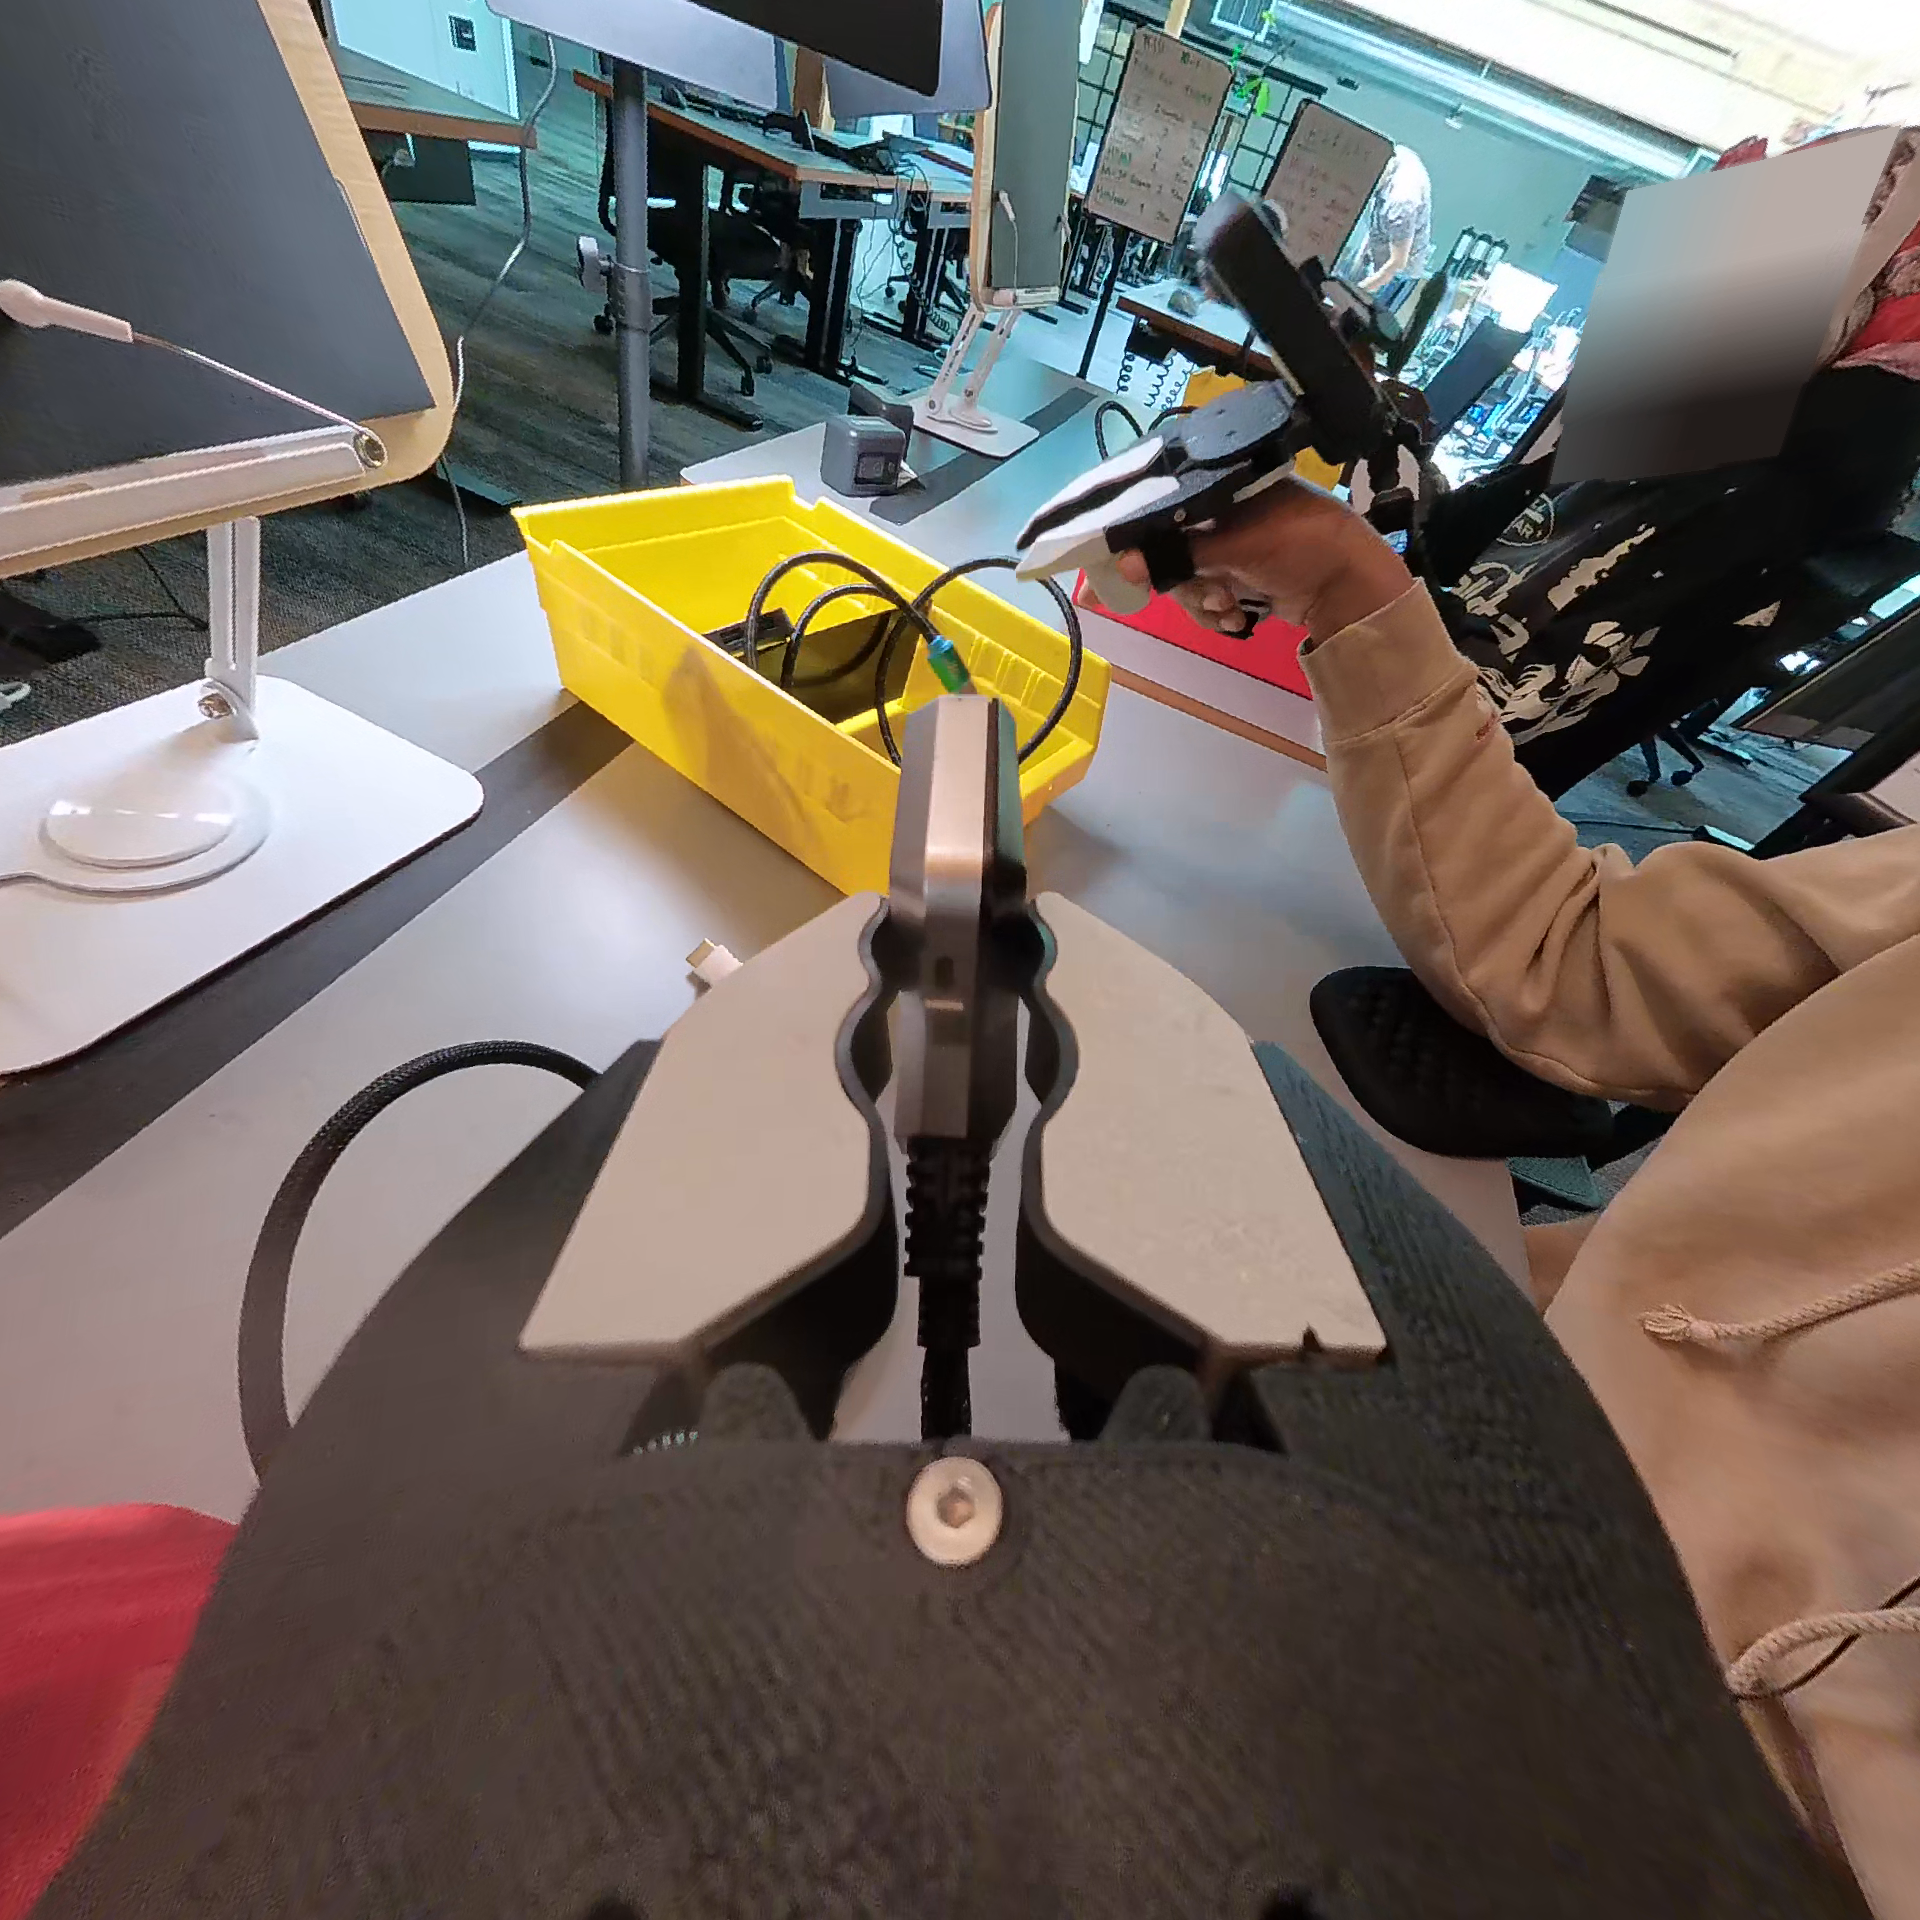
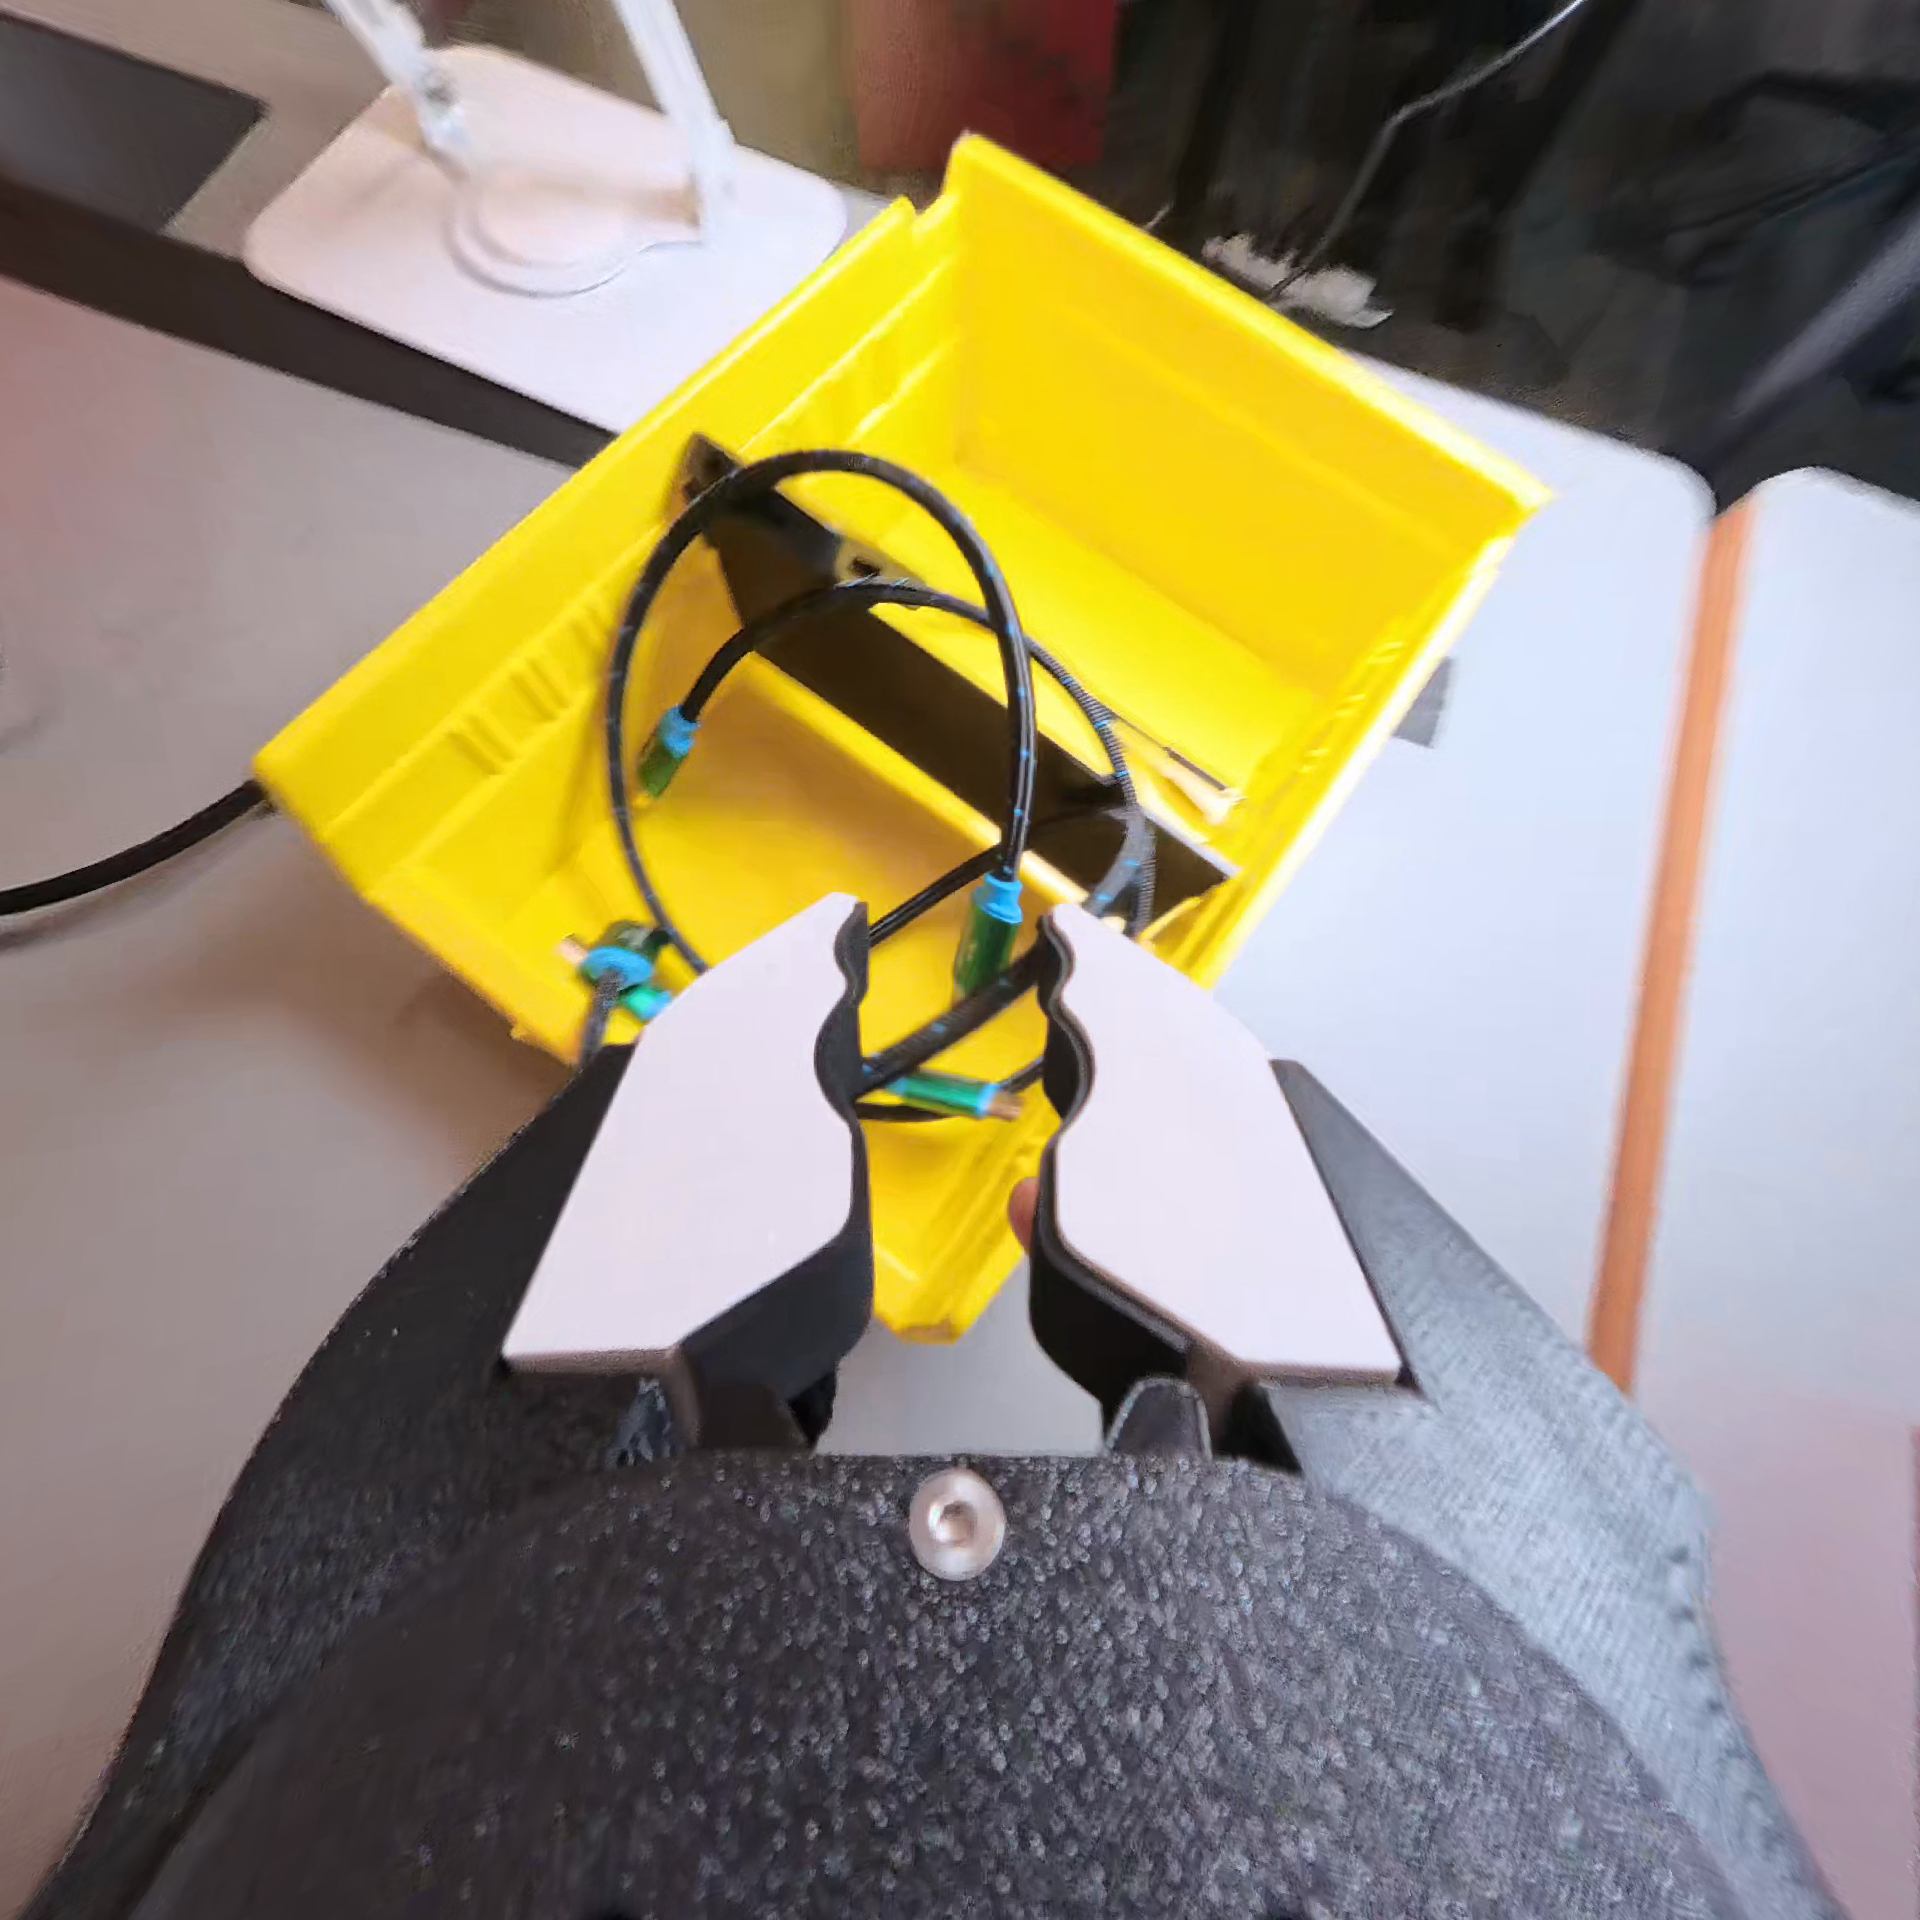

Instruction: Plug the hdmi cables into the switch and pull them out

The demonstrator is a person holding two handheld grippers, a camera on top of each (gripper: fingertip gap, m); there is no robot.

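Observation:
My left gripper (image 1: 956, 925) is shut on a slim grey switch (image 1: 948, 821), held edge-up above the table. The switch's black braided cord (image 1: 312, 1164) runs back between the fingers and loops to the left. Ahead stands a yellow bin (image 1: 644, 623) holding black HDMI cables (image 1: 831, 613) with green plugs (image 1: 945, 670). My right gripper (image 2: 951, 935) is open and empty, hovering over the near end of the bin (image 2: 1143, 468). Several green plugs with blue collars (image 2: 982, 935) lie below it on looped cables (image 2: 821, 468). The right gripper also shows in the left wrist view (image 1: 1049, 551), raised over the bin.
A black flat piece (image 2: 904, 665) stands across the bin. A white stand base (image 1: 208, 800) sits to the left, with a small white plug (image 1: 712, 956) on the grey table. A red box (image 1: 1195, 634) lies behind the bin. A beige sleeve (image 1: 1507, 883) reaches in from the right. The grippers' ends are close to 40 cm from one another.

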